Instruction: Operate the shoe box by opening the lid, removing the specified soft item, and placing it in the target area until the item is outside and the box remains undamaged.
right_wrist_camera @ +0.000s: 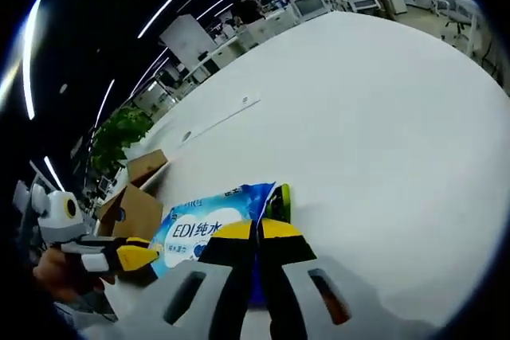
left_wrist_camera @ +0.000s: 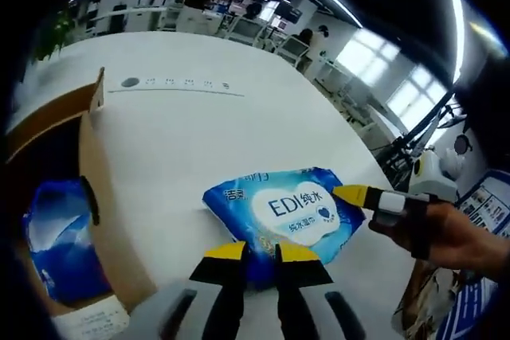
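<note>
A blue and white wet-wipes pack (left_wrist_camera: 280, 211) (right_wrist_camera: 195, 228) sits low over the white table (left_wrist_camera: 183, 141), with a shadow under it. My left gripper (left_wrist_camera: 261, 252) has its yellow-tipped jaws shut on the pack's near edge, and it enters the right gripper view from the left (right_wrist_camera: 131, 257). My right gripper (right_wrist_camera: 255, 231) is shut on the pack's opposite corner, and its yellow tip (left_wrist_camera: 357, 195) shows in the left gripper view. The brown shoe box (left_wrist_camera: 92, 197) (right_wrist_camera: 137, 206) stands open to the left, lid flap (left_wrist_camera: 56, 109) raised, with another blue pack (left_wrist_camera: 60, 244) inside.
A person's hand (left_wrist_camera: 458, 236) holds the right gripper. A grey socket strip (left_wrist_camera: 171, 85) is set into the table further back. Wide bare tabletop (right_wrist_camera: 374, 117) stretches beyond the pack. Office desks, people and a plant (right_wrist_camera: 119, 133) stand past the table's edge.
</note>
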Tool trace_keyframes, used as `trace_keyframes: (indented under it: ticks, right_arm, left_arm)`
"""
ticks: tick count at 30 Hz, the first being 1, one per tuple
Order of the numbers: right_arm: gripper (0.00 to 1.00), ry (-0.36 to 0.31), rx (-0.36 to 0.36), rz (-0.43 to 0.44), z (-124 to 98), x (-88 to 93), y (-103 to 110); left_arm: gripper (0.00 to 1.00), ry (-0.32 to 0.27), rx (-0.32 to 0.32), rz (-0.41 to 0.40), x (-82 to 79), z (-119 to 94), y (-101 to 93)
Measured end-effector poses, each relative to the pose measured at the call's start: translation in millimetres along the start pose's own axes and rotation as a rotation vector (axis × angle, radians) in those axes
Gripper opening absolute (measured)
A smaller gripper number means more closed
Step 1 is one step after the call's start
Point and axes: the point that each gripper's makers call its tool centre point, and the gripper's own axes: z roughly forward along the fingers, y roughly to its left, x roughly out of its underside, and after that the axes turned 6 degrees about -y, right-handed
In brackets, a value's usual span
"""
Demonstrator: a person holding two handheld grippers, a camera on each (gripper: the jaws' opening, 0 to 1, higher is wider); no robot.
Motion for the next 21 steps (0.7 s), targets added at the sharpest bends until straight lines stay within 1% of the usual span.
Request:
trace_keyframes:
  ticks: [4,8,14,19,21]
  right_arm:
    - [0.03,0.012,0.012,-0.026,-1,2.5,-2]
    - [0.04,0.014,0.013,-0.035,-4,3.5,-1]
    - [0.11,0.025,0.034,-0.052,-11,6.7,0]
    - [0.12,0.023,0.058,-0.053,-19,6.8,-3]
    - [0.12,0.019,0.063,-0.058,-23,6.4,-1]
  left_arm:
    - [0.15,0.000,-0.011,0.049,-1.0,-7,1.9]
    - [0.17,0.000,-0.016,0.089,-2.4,-10,5.7]
    - [0.19,0.004,-0.017,0.099,-1.7,-14,6.9]
    - [0.20,0.004,-0.004,0.092,-1.8,-21,6.0]
    - [0.20,0.008,0.002,0.107,-1.2,-25,4.7]
